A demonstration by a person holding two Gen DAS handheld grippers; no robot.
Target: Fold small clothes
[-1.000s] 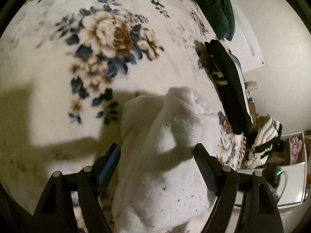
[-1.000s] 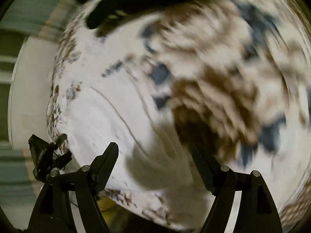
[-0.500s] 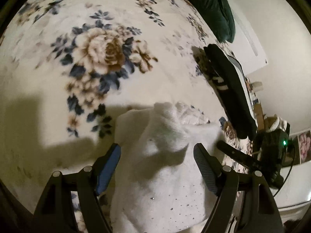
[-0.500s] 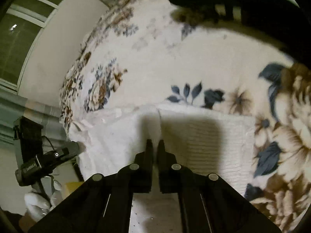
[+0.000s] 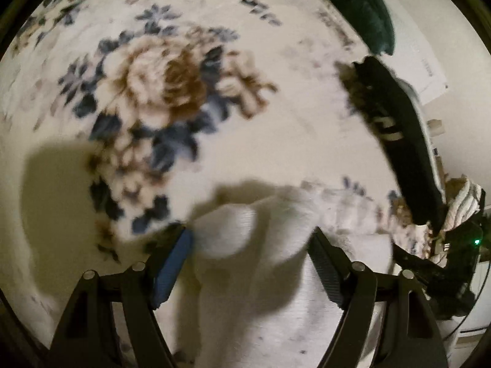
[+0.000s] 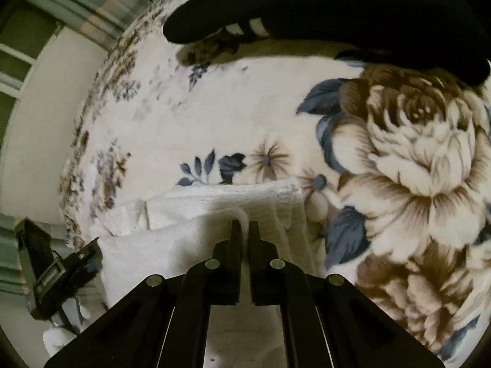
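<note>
A small white knit garment (image 5: 260, 276) lies bunched on the floral blanket (image 5: 245, 107). In the left wrist view it sits between the fingers of my left gripper (image 5: 250, 245), whose jaws stand wide apart around it. In the right wrist view the same white garment (image 6: 214, 202) lies partly folded. My right gripper (image 6: 244, 225) is shut on a pinched edge of it. The left gripper (image 6: 61, 270) shows at the lower left of the right wrist view.
A black garment with white stripes (image 6: 322, 9) lies at the far side of the blanket and also shows in the left wrist view (image 5: 399, 132). A dark green cushion (image 5: 359, 3) lies beyond. A clothes heap (image 5: 463, 199) sits off the bed's edge.
My right gripper went from open over bare blanket to shut on the white garment's edge, and has lifted it slightly. The left view has shifted and blurred; its jaws stay open.
</note>
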